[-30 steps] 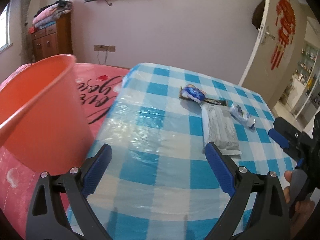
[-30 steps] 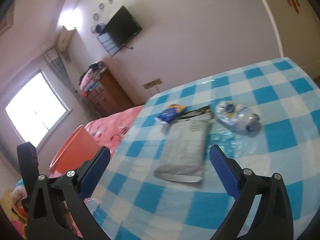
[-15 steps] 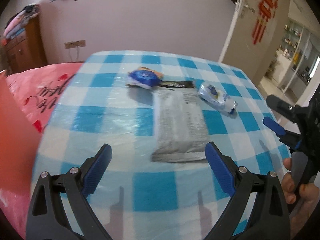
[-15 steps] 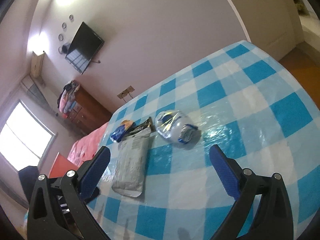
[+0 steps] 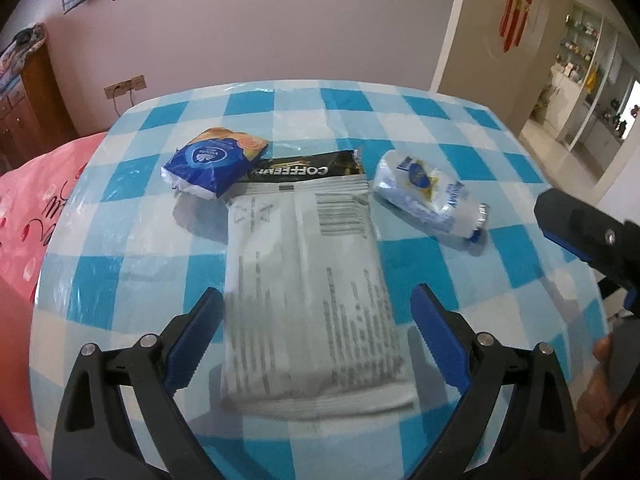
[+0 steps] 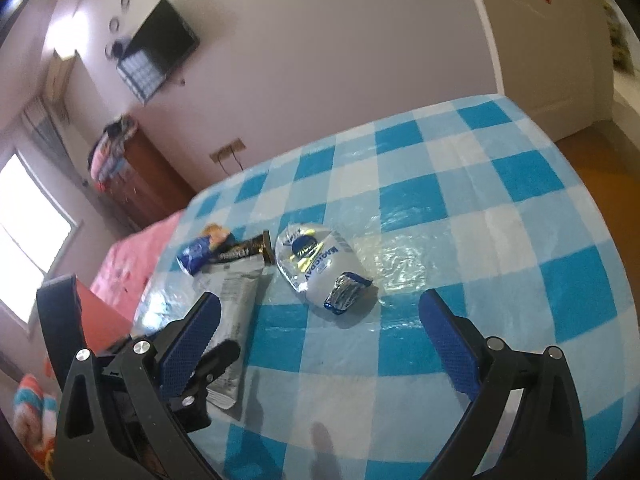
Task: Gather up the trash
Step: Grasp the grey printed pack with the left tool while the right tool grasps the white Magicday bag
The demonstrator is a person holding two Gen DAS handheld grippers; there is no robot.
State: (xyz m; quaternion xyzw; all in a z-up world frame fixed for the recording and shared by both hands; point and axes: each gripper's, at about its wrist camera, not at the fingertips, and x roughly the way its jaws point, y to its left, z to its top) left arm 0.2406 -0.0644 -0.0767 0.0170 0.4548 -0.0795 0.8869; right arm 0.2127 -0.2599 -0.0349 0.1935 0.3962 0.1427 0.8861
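The left claw (image 5: 316, 340) is spread wide, empty, its blue ridged pads either side of the near end of a flat grey foil pouch (image 5: 312, 292) on the blue-checked tabletop (image 5: 132, 248). The right claw (image 6: 320, 336) is likewise spread and empty, near a crumpled white wrapper (image 6: 316, 268). A puffy blue snack bag (image 5: 212, 162) and a black coffee sachet (image 5: 304, 168) lie at the pouch's far end.

My worktop (image 5: 304, 96) wears a blue-and-white checked cloth under clear plastic. Beyond it, a TV (image 6: 166, 50) hangs on the pale wall above a wooden dresser (image 6: 140, 180) piled with folded bedding; a wall socket (image 5: 125, 85) sits nearby, and a door (image 5: 500, 36) carries red decorations.
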